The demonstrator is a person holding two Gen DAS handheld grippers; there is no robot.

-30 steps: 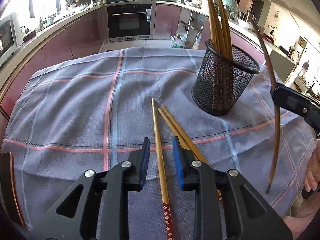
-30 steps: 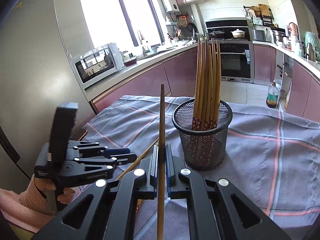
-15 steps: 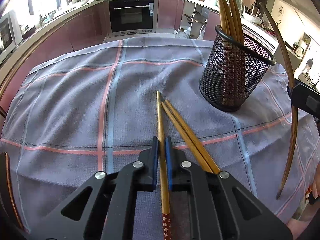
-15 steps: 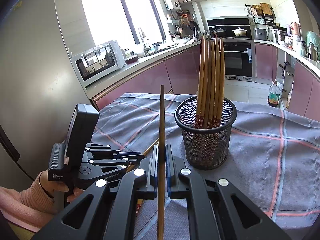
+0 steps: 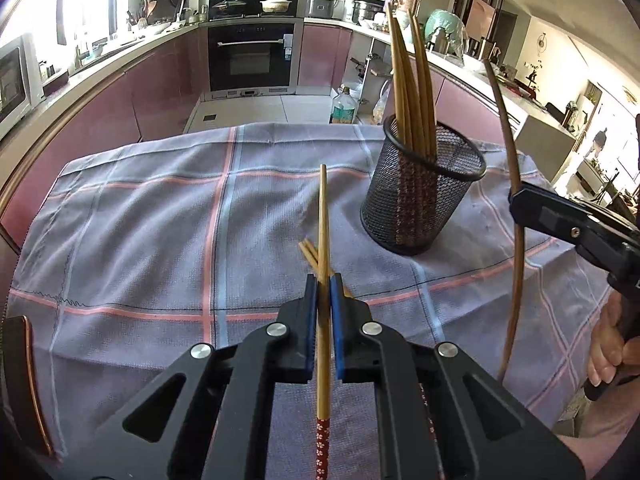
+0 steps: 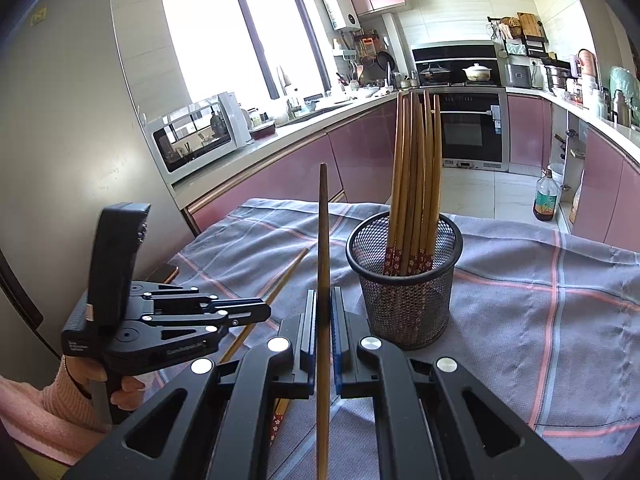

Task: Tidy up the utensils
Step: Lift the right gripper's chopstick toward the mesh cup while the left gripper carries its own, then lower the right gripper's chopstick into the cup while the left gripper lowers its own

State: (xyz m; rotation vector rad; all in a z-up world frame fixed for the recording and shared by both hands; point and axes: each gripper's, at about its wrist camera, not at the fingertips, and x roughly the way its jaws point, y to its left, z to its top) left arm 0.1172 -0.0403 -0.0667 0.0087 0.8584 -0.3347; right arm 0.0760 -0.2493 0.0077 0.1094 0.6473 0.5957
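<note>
Between the blue pads of the left gripper (image 5: 324,292), a bamboo chopstick (image 5: 323,240) sits clamped, raised off two more chopsticks (image 5: 310,254) lying on the checked cloth (image 5: 140,220); ahead to its right stands the mesh holder (image 5: 420,200), while the right gripper (image 6: 324,308) pinches another chopstick (image 6: 323,240) upright

Faint white lettering, perhaps "GenRobot.AI", on the left gripper (image 6: 256,312) body; otherwise illegible.
</note>
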